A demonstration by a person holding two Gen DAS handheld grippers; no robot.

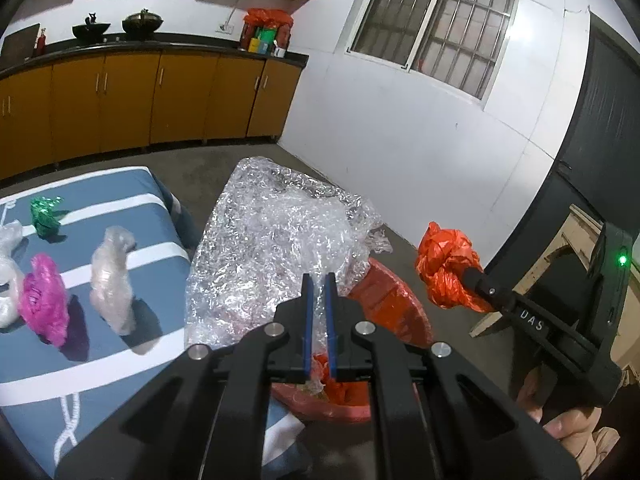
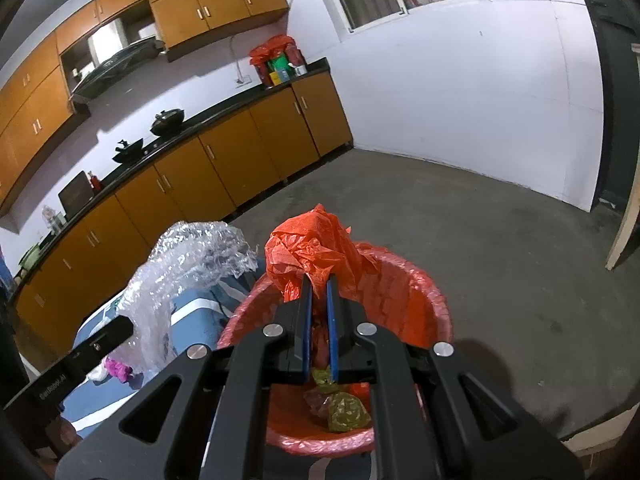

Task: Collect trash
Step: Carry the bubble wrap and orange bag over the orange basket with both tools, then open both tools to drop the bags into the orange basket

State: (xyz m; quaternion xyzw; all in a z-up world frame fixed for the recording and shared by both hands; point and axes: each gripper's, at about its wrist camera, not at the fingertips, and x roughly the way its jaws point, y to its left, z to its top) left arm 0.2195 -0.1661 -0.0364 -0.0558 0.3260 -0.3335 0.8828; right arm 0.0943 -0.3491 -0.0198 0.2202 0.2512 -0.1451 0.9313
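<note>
My left gripper (image 1: 319, 280) is shut on a big crumpled sheet of clear bubble wrap (image 1: 272, 240), held over the red-lined trash bin (image 1: 394, 300). My right gripper (image 2: 319, 282) is shut on a crumpled orange plastic bag (image 2: 316, 248), held above the same bin (image 2: 404, 292); the orange bag also shows in the left wrist view (image 1: 446, 266). The bubble wrap shows at the left in the right wrist view (image 2: 188, 264). In the bin lie olive-green wrappers (image 2: 346, 410). On the blue striped table (image 1: 120, 364) lie a pink bag (image 1: 42, 300), a clear bag (image 1: 112, 280) and a green foil scrap (image 1: 46, 216).
Orange kitchen cabinets (image 1: 132, 96) with a black counter run along the far wall, with pots and a red bag on top. A white wall with a barred window (image 1: 436, 20) stands to the right. The floor is grey concrete (image 2: 480, 232). A wooden board (image 2: 622, 220) leans at the far right.
</note>
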